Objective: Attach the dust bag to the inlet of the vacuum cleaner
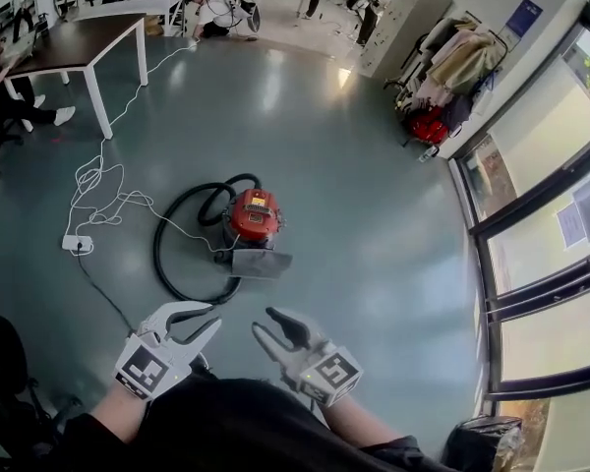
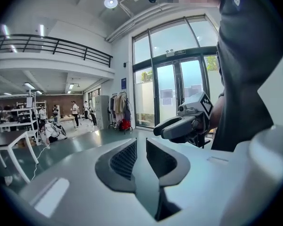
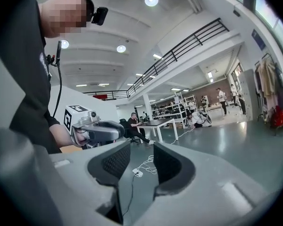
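While both hover empty, the left gripper point(image 1: 209, 316) has its jaws narrowly apart, the right gripper point(image 1: 265, 324) wider. Well ahead of them, a flat grey dust bag point(image 1: 261, 262) lies beside the round red vacuum cleaner point(image 1: 253, 214).

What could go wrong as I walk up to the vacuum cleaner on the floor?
The black hose loops around the near side of the vacuum cleaner, so a foot could catch it. The white cable and power strip lie loose to the left, another trip hazard. The grey sheet at the vacuum's front, perhaps the dust bag, lies flat, likely hard to pinch.
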The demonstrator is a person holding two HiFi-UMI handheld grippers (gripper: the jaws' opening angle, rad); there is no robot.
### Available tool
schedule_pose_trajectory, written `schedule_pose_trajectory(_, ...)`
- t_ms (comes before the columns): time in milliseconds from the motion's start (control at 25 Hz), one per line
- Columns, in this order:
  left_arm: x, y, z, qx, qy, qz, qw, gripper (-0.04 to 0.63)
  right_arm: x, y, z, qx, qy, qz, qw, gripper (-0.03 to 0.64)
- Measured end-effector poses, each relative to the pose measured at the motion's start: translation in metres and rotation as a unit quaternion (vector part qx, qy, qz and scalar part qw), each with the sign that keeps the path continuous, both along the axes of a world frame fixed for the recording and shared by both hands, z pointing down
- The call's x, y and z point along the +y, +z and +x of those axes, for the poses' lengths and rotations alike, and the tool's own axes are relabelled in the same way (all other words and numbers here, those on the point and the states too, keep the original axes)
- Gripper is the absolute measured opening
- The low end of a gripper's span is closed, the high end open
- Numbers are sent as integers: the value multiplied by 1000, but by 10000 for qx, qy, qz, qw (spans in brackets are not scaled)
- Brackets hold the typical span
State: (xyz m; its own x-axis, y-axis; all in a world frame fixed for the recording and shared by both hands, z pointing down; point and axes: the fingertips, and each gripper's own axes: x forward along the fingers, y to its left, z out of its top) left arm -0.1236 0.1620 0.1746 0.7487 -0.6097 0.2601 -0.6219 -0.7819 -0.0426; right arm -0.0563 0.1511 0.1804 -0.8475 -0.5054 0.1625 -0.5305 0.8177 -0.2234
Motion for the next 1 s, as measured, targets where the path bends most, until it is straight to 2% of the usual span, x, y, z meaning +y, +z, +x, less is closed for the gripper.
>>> schedule_pose_trajectory(120,20,-6,38,-72,14,-42,10000,62,22,-8,27,-204,-87,-55,9997,144)
schedule_pose_trajectory(200,31,-9,61,-93,13,-88,9999,21,34,-11,48,-259,-146,20,9996,130)
schedule_pose_trajectory(320,41,-4,87,-54,-57,-194,9998,18,47,-10,70,-264,-210,112,9994,117)
schedule_pose_trajectory(480,52,-8,106,-47,39,-144,9999,17,58,-15,81,-259,-178,162,9994,109)
schedule_pose_trajectory(760,58,-36,108,290,378,109,9988,17,74,-45,56,-185,-8,491,9986,20)
schedule_pose_trajectory(840,63,-36,99,381,420,135,9983,17,78,-44,43,-180,-17,428,9989,-6)
schedule_pose_trajectory(1000,72,-36,80,500,380,50,9980,17,80,-33,30,-243,78,245,9994,-6)
